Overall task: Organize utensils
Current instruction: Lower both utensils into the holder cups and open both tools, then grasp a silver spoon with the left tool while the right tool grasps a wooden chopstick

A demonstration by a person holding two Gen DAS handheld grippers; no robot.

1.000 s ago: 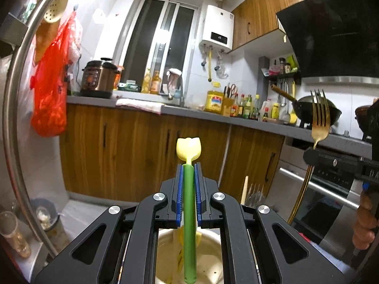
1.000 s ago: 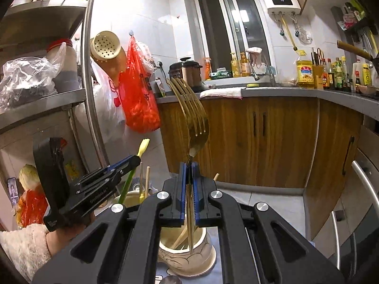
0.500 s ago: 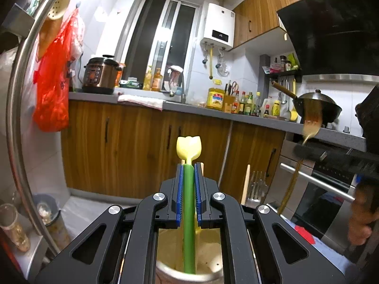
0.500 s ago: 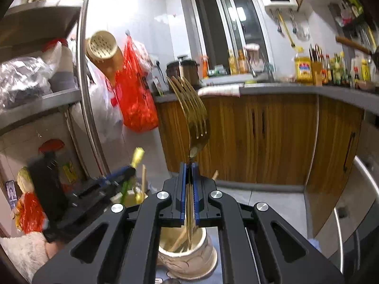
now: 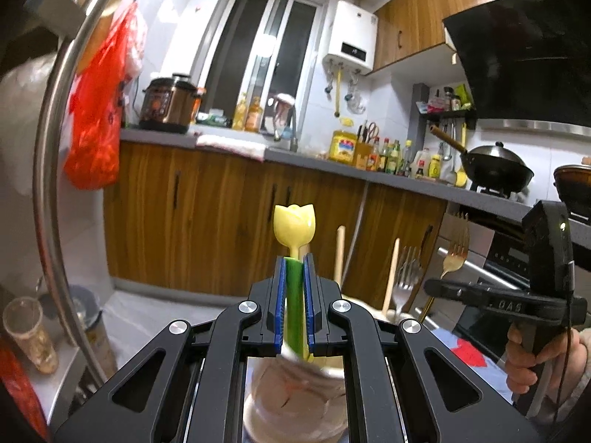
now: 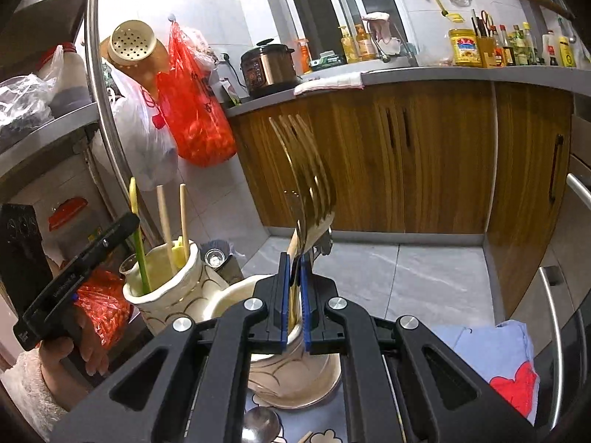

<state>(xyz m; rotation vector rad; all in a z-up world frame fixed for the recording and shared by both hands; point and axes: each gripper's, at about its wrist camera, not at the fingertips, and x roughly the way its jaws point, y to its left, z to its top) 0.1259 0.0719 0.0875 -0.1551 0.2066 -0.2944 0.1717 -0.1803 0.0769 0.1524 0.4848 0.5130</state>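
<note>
My left gripper (image 5: 294, 288) is shut on a green-handled utensil with a yellow tulip end (image 5: 294, 223), its lower end inside a cream ceramic holder (image 5: 295, 398). In the right wrist view this holder (image 6: 162, 299) stands at the left with chopsticks (image 6: 164, 221) in it. My right gripper (image 6: 294, 291) is shut on a gold fork (image 6: 308, 184), tines up, handle reaching into a second cream holder (image 6: 295, 373) right below. The left wrist view shows the gold fork (image 5: 456, 249) beside a silver fork (image 5: 404, 277) and wooden sticks.
A steel shelf post (image 6: 101, 103) stands just left of the holders, with red bags (image 6: 194, 110) hanging behind. A spoon (image 6: 260, 426) lies in front of the near holder. A blue cloth (image 6: 498, 354) lies to the right. Wooden cabinets (image 6: 424, 155) lie beyond.
Both grippers have come down. The gold fork dropped from high above into the second holder. The green utensil sank deeper into its holder.
</note>
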